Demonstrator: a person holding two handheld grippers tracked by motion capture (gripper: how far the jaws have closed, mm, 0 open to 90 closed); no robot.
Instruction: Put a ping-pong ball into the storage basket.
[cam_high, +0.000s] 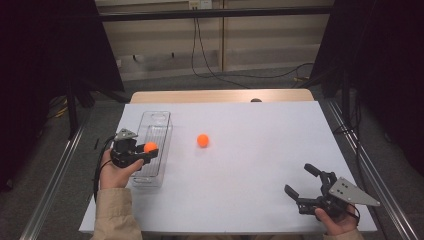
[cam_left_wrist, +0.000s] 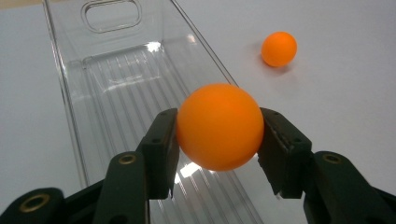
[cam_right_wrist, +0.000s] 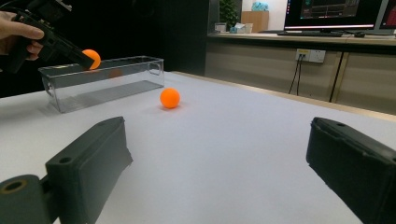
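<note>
We are in what looks like an office or lab room set up for recording: ahead of the right gripper (cam_right_wrist: 219, 158) we see a long wooden desk (cam_right_wrist: 299, 44) along the wall carrying lit computer monitors (cam_right_wrist: 338, 13). Below that desk a white wall socket (cam_right_wrist: 310, 55) has black cables hanging from it. Beyond the left gripper (cam_high: 148, 154), dark curtains (cam_high: 50, 50) and a grey carpeted floor (cam_high: 220, 82) surround our white-topped work table (cam_high: 260, 145), which metal rails (cam_high: 55, 170) flank.

Two orange balls (cam_left_wrist: 218, 127) (cam_left_wrist: 279, 48), clear ribbed bin (cam_left_wrist: 116, 88), white table (cam_high: 260, 150), black fingers (cam_left_wrist: 161, 149).
</note>
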